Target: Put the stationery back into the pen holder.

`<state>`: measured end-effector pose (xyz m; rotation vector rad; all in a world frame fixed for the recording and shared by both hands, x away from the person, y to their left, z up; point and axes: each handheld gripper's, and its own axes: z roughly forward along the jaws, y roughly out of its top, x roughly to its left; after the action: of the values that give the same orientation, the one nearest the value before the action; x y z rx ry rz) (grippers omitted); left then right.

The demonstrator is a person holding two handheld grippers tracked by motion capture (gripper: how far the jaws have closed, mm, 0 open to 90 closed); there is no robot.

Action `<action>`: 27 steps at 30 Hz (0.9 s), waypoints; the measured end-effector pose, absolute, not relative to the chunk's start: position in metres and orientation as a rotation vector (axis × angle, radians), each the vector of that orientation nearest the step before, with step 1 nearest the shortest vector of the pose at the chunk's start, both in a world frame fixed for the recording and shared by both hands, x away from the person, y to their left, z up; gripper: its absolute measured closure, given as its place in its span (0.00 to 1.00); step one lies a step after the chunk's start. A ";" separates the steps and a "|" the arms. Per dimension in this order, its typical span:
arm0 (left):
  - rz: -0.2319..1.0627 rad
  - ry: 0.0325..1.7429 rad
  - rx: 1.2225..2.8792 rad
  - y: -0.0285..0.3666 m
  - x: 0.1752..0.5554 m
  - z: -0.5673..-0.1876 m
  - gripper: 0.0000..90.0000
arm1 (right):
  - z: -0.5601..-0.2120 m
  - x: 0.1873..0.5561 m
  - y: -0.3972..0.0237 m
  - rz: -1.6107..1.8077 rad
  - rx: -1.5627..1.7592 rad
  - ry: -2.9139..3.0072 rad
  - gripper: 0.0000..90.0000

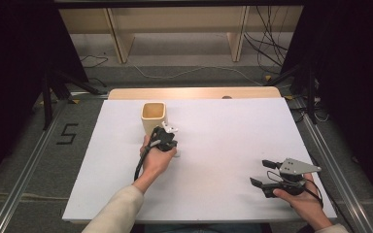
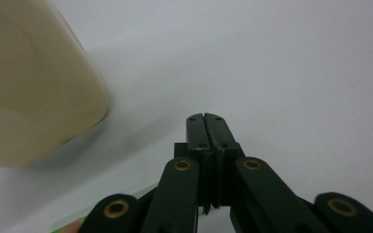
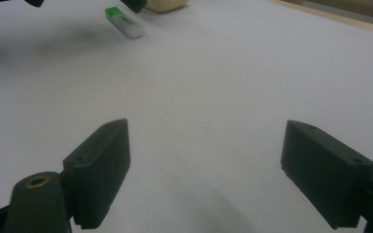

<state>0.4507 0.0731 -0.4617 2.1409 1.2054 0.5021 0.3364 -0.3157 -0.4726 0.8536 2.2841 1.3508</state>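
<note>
The left gripper (image 2: 207, 119) is closed on nothing, just beside the cup (image 1: 153, 117). The right gripper (image 3: 204, 174) is wide open over the table (image 1: 223, 126). A green-capped stick (image 3: 124, 22), perhaps a USB drive, lies near the cup.

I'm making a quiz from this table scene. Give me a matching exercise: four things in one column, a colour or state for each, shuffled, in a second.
Things:
1. cup
2. left gripper
3. right gripper
4. USB stick

States:
A. jaws wide apart, nothing between them
B. green and white, lying on the table
C. cream, standing upright
D. jaws pressed together, empty

Pairs: 1-C, 2-D, 3-A, 4-B
</note>
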 end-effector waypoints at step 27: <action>0.452 1.257 2.201 0.063 0.467 -0.477 1.00 | -0.474 0.337 -0.314 1.346 0.851 2.293 0.21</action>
<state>0.4669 0.0627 -0.4767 2.2010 1.2567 0.4517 0.3369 -0.3144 -0.4736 0.8514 2.2934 1.3465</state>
